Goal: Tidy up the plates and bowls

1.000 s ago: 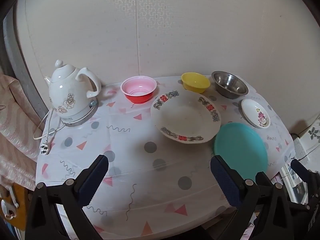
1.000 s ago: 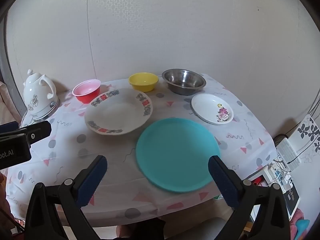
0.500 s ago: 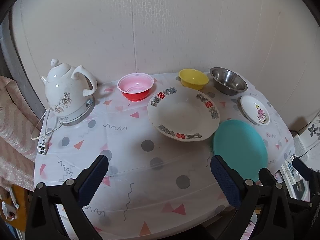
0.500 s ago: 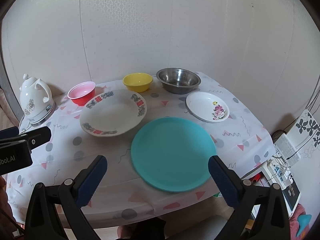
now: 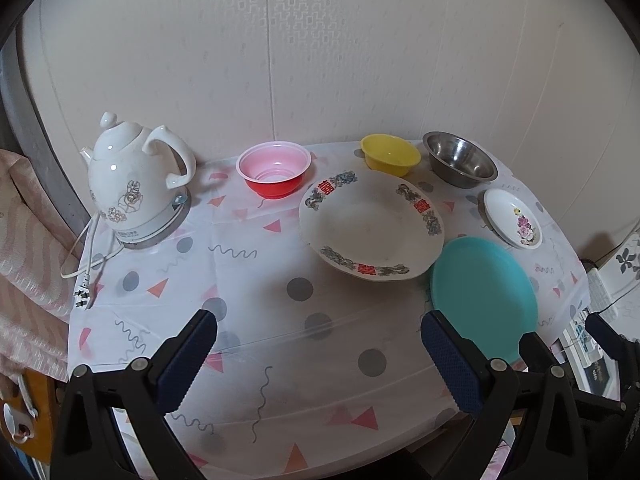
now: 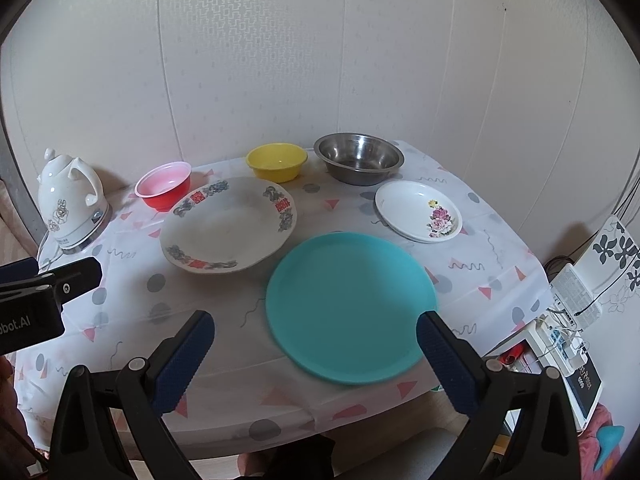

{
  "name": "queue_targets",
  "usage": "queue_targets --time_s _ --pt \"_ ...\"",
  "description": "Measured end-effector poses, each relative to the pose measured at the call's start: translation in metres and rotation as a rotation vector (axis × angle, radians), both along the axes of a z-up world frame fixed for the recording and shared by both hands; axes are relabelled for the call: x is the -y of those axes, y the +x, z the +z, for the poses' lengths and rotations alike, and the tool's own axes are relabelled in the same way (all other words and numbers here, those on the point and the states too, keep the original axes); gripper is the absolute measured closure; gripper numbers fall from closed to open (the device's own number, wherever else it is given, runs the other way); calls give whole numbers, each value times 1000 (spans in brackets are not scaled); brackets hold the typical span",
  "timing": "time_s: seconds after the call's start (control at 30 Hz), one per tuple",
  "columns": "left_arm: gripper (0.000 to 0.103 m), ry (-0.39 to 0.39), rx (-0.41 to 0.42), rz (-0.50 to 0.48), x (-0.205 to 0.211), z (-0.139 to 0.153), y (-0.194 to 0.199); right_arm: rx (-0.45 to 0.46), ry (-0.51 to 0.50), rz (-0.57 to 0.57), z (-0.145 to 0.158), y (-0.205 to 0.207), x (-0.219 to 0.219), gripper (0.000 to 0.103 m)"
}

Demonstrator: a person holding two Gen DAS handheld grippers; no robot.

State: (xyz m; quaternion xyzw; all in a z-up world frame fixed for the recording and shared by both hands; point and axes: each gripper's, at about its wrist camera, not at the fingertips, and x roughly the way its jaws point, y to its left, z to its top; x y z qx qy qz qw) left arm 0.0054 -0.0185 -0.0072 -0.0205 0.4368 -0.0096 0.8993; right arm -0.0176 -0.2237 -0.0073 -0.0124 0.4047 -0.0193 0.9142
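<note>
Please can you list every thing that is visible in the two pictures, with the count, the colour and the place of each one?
Bowl: 3; red bowl, yellow bowl, steel bowl; in a row at the back of the table.
Patterned plate: 1, white with red and grey rim; middle of the table.
Teal plate: 1, teal; front, near the table edge.
Flower plate: 1, white with pink flower; right side.
Kettle: 1, white; back left, on its base, with its cord lying beside it.
Tablecloth: 1, white with dots and triangles; covers the table.
Left gripper: 1, black with blue pads; jaws open, above the front of the table.
Right gripper: 1, the same colours; jaws open, in front of the teal plate.
</note>
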Motion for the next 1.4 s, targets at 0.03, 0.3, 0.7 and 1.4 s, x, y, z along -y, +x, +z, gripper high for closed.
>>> queue_targets --time_s 0.03,0.3,0.7,1.4 --pt "0 0 0 0 -1 0 0 2 -1 -1 0 0 0 0" --pt "0 -4 -3 1 -4 -1 1 1 -1 -18 1 1 2 0" --pt "0 -6 -9 1 -7 -3 4 1 -3 -27 0 4 -1 0" --pt "0 -16 -19 -12 -10 -5 10 -21 1 -44 -3 9 0 0"
